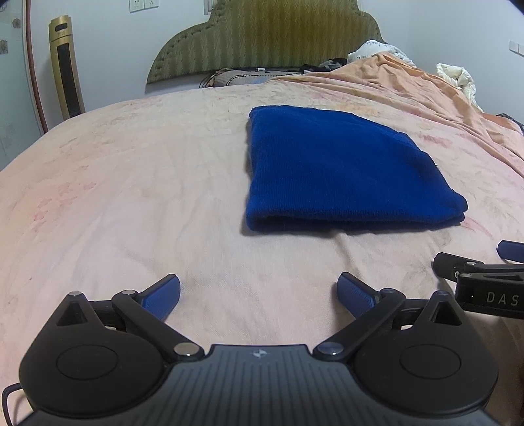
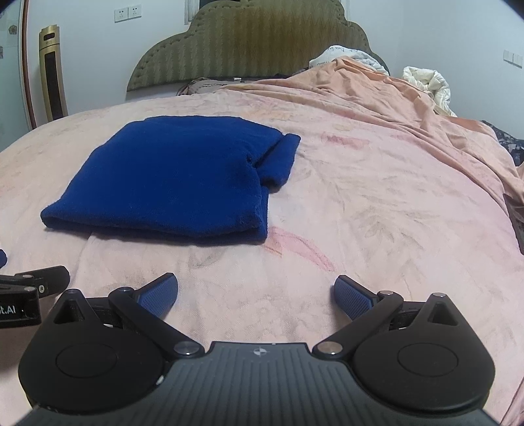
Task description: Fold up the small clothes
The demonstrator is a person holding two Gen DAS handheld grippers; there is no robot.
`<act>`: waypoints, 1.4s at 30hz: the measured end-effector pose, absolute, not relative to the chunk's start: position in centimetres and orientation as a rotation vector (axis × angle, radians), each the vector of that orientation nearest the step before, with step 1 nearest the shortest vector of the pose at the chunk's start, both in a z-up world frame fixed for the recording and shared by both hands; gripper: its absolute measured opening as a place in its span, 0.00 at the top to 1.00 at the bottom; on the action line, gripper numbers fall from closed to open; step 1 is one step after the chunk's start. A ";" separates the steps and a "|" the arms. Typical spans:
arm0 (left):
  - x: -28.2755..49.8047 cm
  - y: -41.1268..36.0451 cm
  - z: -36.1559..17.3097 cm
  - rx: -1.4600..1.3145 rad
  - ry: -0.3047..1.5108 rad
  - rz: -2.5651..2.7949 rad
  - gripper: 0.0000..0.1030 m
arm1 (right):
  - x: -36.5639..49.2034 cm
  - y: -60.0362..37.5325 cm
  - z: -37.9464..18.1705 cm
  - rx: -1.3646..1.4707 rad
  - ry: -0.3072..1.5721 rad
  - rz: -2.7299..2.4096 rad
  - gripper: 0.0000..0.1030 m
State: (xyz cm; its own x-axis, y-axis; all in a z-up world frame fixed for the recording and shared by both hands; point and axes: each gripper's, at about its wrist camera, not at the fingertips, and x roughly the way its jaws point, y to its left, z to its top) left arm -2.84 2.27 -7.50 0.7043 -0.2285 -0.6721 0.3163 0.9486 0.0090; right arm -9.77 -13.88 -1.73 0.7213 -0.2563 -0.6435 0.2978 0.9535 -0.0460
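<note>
**One folded garment on the bed, two tongs spread and empty**

We count one blue garment (image 1: 340,167) on the bed. It lies folded into a flat, roughly square stack on the pink sheet (image 1: 131,196), with its rounded fold edge facing us. In the right wrist view, one narrow folded part sticks out past the stack at its far right corner. The garment (image 2: 170,177) rests ahead of both tongs and touches neither.

We count two tongs. The left gripper (image 1: 258,295) has its jaws spread wide, and only bare sheet shows between its two blue pads (image 1: 163,295). The right gripper (image 2: 255,295) also stands spread wide, with nothing between its two pads (image 2: 353,300). Both hover near the front of the bed, just beside each other: each appears at the edge of the other's view. The garment sits ahead and to the right of the left gripper, and ahead and to the left of the right gripper.

Behind the garment we count one green padded headboard (image 1: 268,36), one orange blanket (image 1: 409,88) bunched along the right side of the bed, and one gold tower unit (image 1: 65,65) standing against the wall at left. We count two wall sockets (image 1: 144,4) above the headboard's left end.
</note>
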 end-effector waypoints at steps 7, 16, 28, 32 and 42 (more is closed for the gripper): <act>-2.9 2.2 -7.6 0.131 0.719 -0.304 0.00 | -9.8 -13.9 -1.8 0.061 0.699 -0.304 0.00; -2.7 2.4 -7.4 0.148 0.730 -0.327 0.00 | -9.1 -12.8 -1.2 0.037 0.723 -0.294 0.00; -2.3 3.4 -7.6 0.140 0.704 -0.255 0.00 | -9.0 -12.8 -1.8 0.047 0.708 -0.272 0.00; -2.2 3.6 -7.7 0.131 0.706 -0.256 0.00 | -9.1 -12.9 -1.8 0.050 0.704 -0.269 0.00; -2.2 3.8 -7.7 0.115 0.712 -0.260 0.00 | -9.5 -12.9 -1.6 0.067 0.683 -0.244 0.00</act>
State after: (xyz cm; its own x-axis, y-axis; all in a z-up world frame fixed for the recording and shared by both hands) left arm -2.19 3.78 -7.72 0.7262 -0.1964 -0.6588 0.2747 0.9614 0.0162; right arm -9.53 -12.95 -1.63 0.7481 -0.2016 -0.6323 0.2452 0.9693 -0.0189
